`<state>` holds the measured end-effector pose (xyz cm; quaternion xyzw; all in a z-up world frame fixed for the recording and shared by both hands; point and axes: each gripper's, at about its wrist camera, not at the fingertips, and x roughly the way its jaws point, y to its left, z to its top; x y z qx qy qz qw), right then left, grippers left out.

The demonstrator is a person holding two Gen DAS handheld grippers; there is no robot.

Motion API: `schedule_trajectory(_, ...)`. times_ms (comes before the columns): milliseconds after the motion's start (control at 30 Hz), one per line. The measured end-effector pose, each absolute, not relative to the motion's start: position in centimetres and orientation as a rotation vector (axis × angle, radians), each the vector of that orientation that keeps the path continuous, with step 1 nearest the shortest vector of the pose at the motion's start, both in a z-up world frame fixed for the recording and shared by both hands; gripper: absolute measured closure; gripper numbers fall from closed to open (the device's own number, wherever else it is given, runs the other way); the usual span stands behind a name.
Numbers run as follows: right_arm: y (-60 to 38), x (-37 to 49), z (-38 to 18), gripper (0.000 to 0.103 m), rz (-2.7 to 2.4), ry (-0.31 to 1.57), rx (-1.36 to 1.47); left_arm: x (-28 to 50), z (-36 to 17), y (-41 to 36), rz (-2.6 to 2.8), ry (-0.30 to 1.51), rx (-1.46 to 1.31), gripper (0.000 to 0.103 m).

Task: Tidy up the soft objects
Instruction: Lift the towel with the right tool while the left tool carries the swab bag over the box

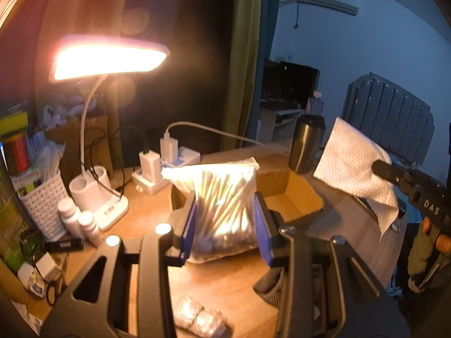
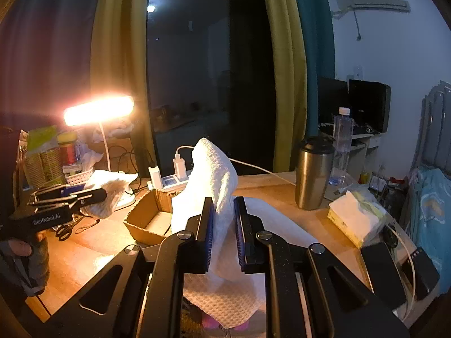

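A clear bag of cotton swabs [image 1: 222, 186] is lifted above the wooden desk [image 1: 141, 214], and my left gripper [image 1: 227, 202] is shut on it with its blue pads [image 1: 188, 225] pressing both sides. Behind it sits an open cardboard box [image 1: 293, 194], also seen as the box [image 2: 149, 219] in the right wrist view. My right gripper [image 2: 224, 201] is shut on a white textured cloth [image 2: 211, 174], which hangs raised off the desk. In the left wrist view, that cloth [image 1: 352, 163] hangs from the right gripper [image 1: 380, 169] at the right. The left gripper [image 2: 98, 194] with the bag [image 2: 110, 197] shows left of the box.
A lit desk lamp [image 1: 110, 56] stands at the back left beside a power strip [image 1: 166, 160], a white basket [image 1: 42, 200] and small bottles [image 1: 70, 211]. A steel tumbler [image 2: 314, 171], a water bottle [image 2: 342, 143] and a tissue pack [image 2: 355, 217] stand at the right. Another white sheet [image 2: 276, 219] lies on the desk.
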<state>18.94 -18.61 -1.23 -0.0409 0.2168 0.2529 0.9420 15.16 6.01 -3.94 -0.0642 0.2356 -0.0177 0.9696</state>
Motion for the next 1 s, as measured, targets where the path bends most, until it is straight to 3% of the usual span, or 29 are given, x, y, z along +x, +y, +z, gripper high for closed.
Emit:
schedule_trajectory(500, -15.6, 22.5, -0.7, 0.087, 0.557, 0.419, -0.153, 18.3, -2.4, 6.7, -0.014, 0.404, -0.134, 0.064)
schedule_trajectory(1000, -16.2, 26.5, -1.9, 0.087, 0.626, 0.422, -0.131, 23.6, -5.3, 3.4, -0.026, 0.499, -0.120, 0.064)
